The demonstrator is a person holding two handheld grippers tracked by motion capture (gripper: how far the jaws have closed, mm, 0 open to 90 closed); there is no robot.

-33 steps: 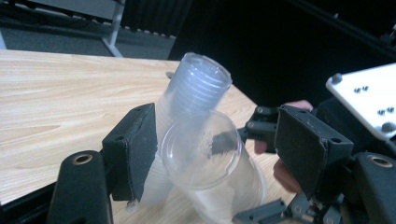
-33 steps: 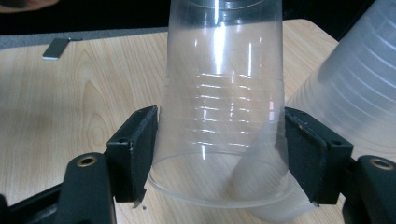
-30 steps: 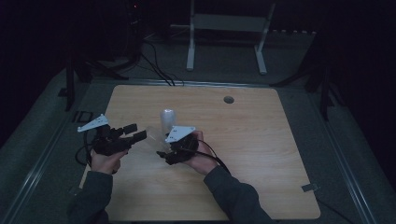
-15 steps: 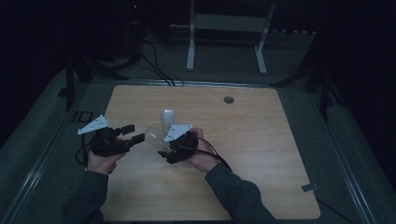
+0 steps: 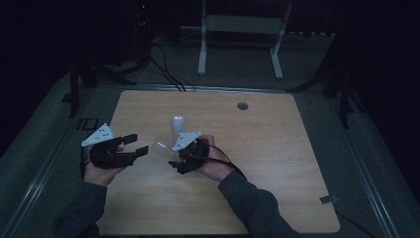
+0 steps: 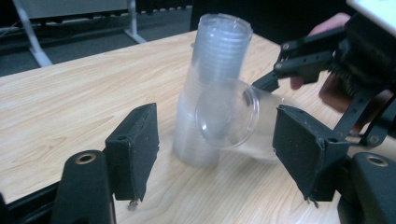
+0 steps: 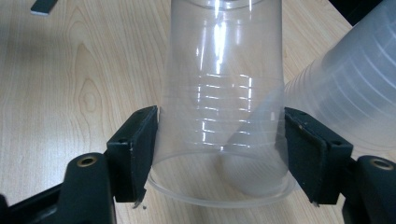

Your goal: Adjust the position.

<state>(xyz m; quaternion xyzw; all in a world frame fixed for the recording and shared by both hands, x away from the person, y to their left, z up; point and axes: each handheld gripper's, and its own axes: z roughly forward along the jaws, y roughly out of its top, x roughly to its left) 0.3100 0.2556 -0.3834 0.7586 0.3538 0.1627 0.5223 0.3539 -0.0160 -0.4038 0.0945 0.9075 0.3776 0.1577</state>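
An upright stack of clear plastic cups (image 5: 177,126) (image 6: 210,98) (image 7: 355,84) stands on the wooden table (image 5: 277,163). My right gripper (image 5: 174,159) (image 7: 219,158) is shut on a single clear cup (image 5: 161,147) (image 7: 222,93), holding it sideways near its rim. The cup's base points toward my left gripper (image 5: 137,145) (image 6: 215,158). In the left gripper view that cup (image 6: 233,119) hangs ahead of the pads and touches neither. The left jaws stand open and have just been closing a little. The right gripper (image 6: 299,60) sits behind the cup there.
A round hole (image 5: 242,105) sits in the table's far side. A white metal stand (image 5: 237,39) and cables lie on the floor behind. A small grey piece (image 5: 329,199) rests at the table's right edge. Bare wood stretches to the right.
My left gripper has drifted slightly toward the near edge and its jaws have narrowed a little. The right hand and its cup have stayed in place.
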